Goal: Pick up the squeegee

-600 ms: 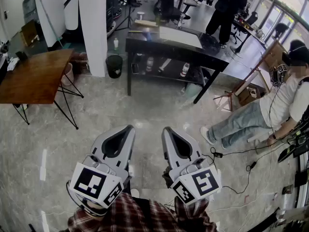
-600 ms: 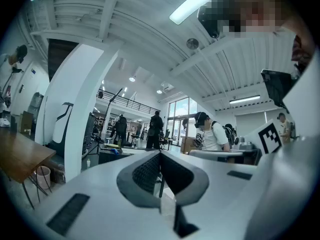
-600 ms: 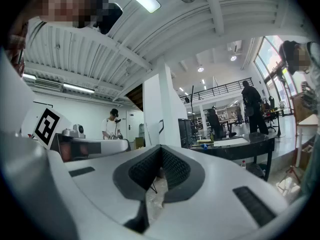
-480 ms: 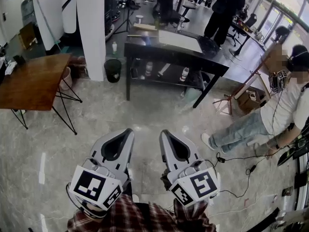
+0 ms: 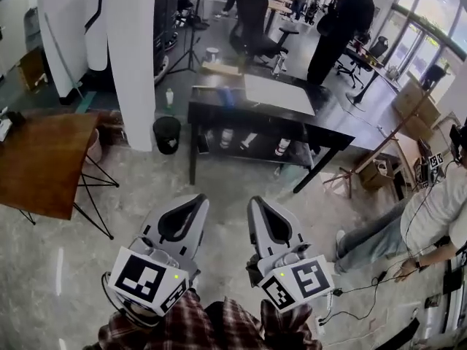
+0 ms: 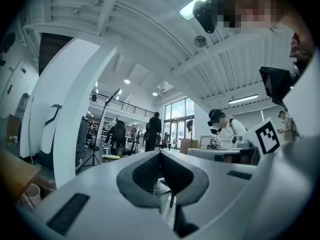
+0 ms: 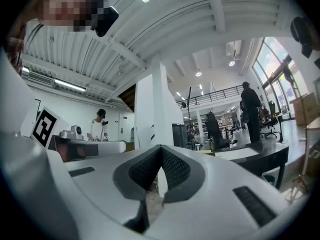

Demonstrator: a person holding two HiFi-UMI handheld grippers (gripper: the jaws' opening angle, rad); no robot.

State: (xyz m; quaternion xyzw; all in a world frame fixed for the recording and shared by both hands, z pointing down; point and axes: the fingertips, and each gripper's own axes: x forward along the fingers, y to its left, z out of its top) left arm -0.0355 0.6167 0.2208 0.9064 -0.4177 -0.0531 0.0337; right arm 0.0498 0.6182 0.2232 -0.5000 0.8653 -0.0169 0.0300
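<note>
Both grippers are held level, close to the person's body, over the grey floor. In the head view my left gripper (image 5: 198, 199) and my right gripper (image 5: 255, 200) lie side by side, tips pointing at a black table (image 5: 292, 115) some way ahead. Each has its jaws together with nothing between them, as the left gripper (image 6: 160, 152) and right gripper (image 7: 161, 147) views also show. On the table lie a white sheet (image 5: 277, 93) and a small blue thing (image 5: 232, 95). I cannot make out a squeegee for certain.
A wooden table (image 5: 36, 159) stands at the left and a white pillar (image 5: 131, 57) with a black bin (image 5: 166, 133) beside it. A person (image 5: 430, 210) sits on the floor at the right, with cables (image 5: 350, 286) nearby. Other people stand behind the black table.
The view has swung up and to the right: the black table sits more central and the seated person has slid toward the right edge. Both grippers keep their places, shut.
</note>
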